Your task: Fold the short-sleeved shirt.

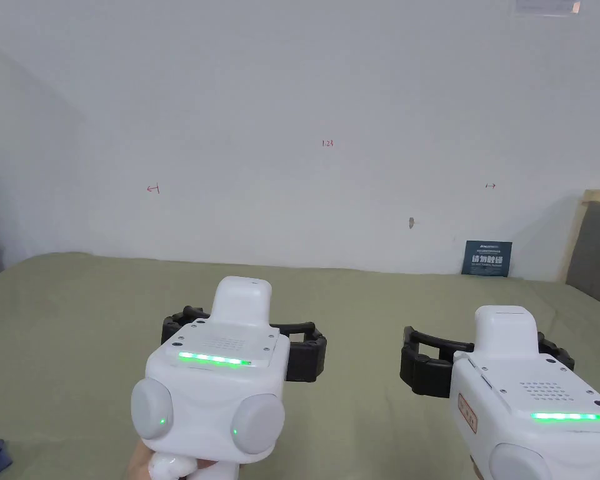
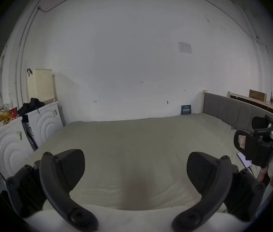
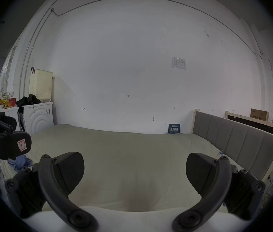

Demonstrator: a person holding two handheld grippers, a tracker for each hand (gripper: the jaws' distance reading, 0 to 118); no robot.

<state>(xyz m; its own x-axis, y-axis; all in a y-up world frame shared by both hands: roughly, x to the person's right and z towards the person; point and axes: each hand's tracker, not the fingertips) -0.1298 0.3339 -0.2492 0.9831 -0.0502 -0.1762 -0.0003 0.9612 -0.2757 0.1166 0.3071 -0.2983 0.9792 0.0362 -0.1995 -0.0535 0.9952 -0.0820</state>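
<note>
- The bed (image 1: 355, 300), spread with an olive-green sheet, lies broad and bare under both devices. It looks like the place meant for laying the shirt out flat.
- The grey padded headboard (image 3: 233, 135) runs along the bed's right side, leaving the middle free for folding.
- Two white appliances (image 2: 43, 121) stand left of the bed with a cream perforated basket (image 2: 40, 85) and dark clothes on top, which suggests a laundry corner.
- The left tongs (image 1: 245, 340) and the right tongs (image 1: 486, 359) hover side by side above the bed, jaws spread wide with nothing between them, probably a ready pose before any reaching.
- The shirt (image 3: 21, 162), a crumpled blue heap, lies at the near left edge of the bed, beside the left tongs and well apart from the right tongs. It is untouched, so folding has not begun.
- A dark blue sign (image 1: 486, 257) leans at the foot of the wall, its white writing too small to make out.
- Small red marks on the wall, two arrows and some digits (image 1: 327, 143), look like alignment marks.
</note>
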